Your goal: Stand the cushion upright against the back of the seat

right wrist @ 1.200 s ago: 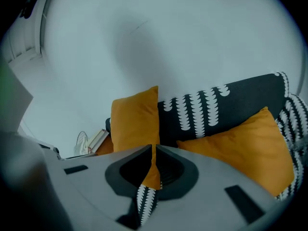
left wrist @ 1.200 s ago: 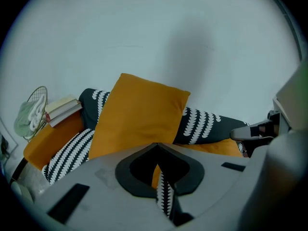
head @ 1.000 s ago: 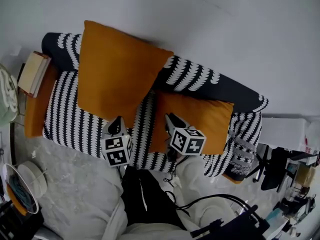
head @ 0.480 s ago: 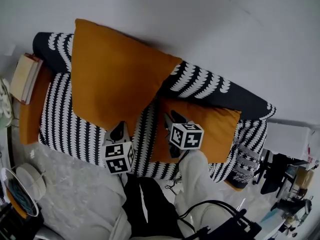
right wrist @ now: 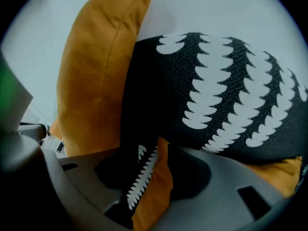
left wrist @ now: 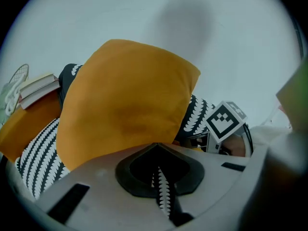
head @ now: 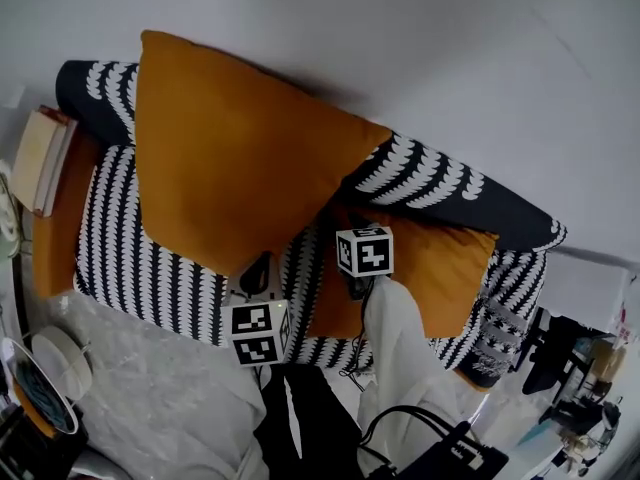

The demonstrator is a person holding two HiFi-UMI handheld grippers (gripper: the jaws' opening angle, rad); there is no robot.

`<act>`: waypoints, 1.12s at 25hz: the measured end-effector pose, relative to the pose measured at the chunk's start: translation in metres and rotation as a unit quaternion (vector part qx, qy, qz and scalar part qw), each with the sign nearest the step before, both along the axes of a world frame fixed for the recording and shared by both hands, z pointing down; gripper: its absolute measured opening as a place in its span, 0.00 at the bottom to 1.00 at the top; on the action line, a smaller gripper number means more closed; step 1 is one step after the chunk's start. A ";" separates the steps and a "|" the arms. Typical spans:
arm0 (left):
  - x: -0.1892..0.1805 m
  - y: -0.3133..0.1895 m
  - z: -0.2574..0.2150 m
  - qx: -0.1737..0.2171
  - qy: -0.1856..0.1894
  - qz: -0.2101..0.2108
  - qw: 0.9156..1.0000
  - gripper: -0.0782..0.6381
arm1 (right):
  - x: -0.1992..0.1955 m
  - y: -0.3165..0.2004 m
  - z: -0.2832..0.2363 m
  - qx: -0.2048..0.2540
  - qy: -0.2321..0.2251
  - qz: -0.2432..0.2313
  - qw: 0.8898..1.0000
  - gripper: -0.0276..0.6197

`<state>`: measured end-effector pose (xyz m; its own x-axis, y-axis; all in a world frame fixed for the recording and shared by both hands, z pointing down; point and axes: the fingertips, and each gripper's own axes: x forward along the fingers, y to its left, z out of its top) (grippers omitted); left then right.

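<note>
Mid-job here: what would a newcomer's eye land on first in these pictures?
The big orange cushion stands against the backrest at the left end of the black-and-white sofa. A smaller orange cushion lies on the seat to its right. The right gripper is at that cushion's near edge, its jaws just opened with the orange fabric between them.

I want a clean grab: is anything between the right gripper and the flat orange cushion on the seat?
Nothing visible. The right gripper is at the left edge of the flat cushion; its jaws have just been opening, with that orange edge between them.
</note>
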<state>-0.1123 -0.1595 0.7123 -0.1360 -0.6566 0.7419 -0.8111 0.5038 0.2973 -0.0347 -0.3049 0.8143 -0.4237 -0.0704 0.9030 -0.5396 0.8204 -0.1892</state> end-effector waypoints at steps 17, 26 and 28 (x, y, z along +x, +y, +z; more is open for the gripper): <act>0.002 0.012 0.013 -0.020 0.026 -0.017 0.999 0.12 | 0.005 -0.016 0.061 0.024 0.127 -0.118 0.985 0.36; 0.015 0.006 0.013 -0.019 0.025 0.002 0.999 0.12 | 0.013 -0.017 0.055 0.034 0.116 -0.096 0.988 0.21; 0.016 0.004 0.011 -0.018 0.027 0.007 0.999 0.12 | 0.015 -0.018 0.045 0.053 0.108 -0.100 0.988 0.19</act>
<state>-0.0959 -0.1551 0.7231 -0.0862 -0.6304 0.7715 -0.8012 0.5042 0.3224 -0.0202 -0.3224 0.8593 -0.2377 -0.1032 0.9658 -0.3826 0.9239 0.0046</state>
